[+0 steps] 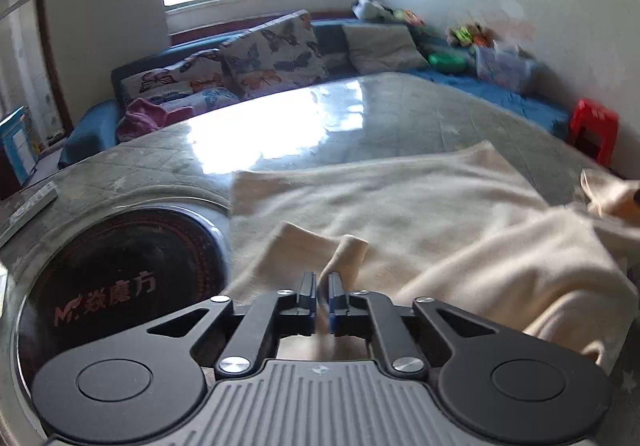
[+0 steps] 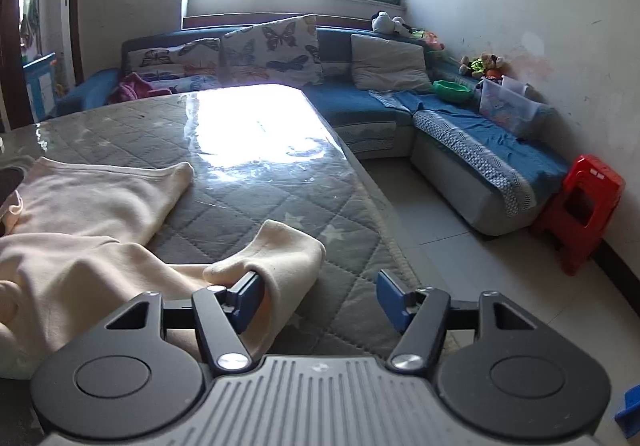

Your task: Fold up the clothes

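Observation:
A cream garment (image 1: 420, 206) lies spread on the grey quilted table (image 1: 360, 118). My left gripper (image 1: 322, 290) is shut on a pinched fold of the garment near its near-left edge, and the cloth rises between the fingers. In the right wrist view the same cream garment (image 2: 92, 206) lies at the left, with a sleeve end (image 2: 280, 250) near the table's front right. My right gripper (image 2: 320, 296) is open; its left finger (image 2: 250, 296) touches the sleeve end, and its right finger (image 2: 390, 296) is over the bare table (image 2: 260, 166).
A round black cooktop (image 1: 120, 278) is set into the table at the left. A blue sofa (image 2: 460, 126) with butterfly cushions (image 2: 272, 50) wraps the far and right sides. A red plastic stool (image 2: 580, 210) stands on the tiled floor (image 2: 460, 266) at the right.

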Demonstrator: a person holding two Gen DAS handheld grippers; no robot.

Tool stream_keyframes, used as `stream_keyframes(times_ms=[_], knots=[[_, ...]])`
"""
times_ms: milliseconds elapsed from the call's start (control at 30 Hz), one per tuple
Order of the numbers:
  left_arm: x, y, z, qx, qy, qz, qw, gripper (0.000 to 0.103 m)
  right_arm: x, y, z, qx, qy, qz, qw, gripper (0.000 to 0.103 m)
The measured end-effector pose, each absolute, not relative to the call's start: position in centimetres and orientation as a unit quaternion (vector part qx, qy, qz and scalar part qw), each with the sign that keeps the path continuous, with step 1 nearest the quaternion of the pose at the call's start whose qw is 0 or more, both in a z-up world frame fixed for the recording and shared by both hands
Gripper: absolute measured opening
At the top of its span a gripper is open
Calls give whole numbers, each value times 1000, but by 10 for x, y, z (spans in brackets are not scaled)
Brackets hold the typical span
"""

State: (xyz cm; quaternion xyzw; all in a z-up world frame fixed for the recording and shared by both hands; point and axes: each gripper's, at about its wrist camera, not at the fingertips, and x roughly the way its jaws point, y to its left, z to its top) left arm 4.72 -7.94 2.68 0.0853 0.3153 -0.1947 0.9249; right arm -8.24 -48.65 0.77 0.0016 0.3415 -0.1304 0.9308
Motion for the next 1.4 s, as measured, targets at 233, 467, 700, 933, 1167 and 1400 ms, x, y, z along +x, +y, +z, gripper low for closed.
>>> stream_keyframes(times_ms=[233,467,700,933,1167,1400], knots=[[33,12,68,-31,266,-89,959,2,-82,-498,3,11,343,-164,925,78],[14,43,75,-30,291,-90,952,2,-84,-492,1,15,337,-157,928,80],[9,-35,53,60,309,-195,929,7,-90,-485,11,16,328,-134,935,80],[37,-92,29,117,341,-228,904,26,-93,-481,16,17,321,-123,939,80],[49,-108,17,145,346,-221,900,37,-90,-477,12,15,326,-109,939,80],[44,-64,38,64,307,-195,929,3,-87,-471,7,15,331,-103,938,80]])
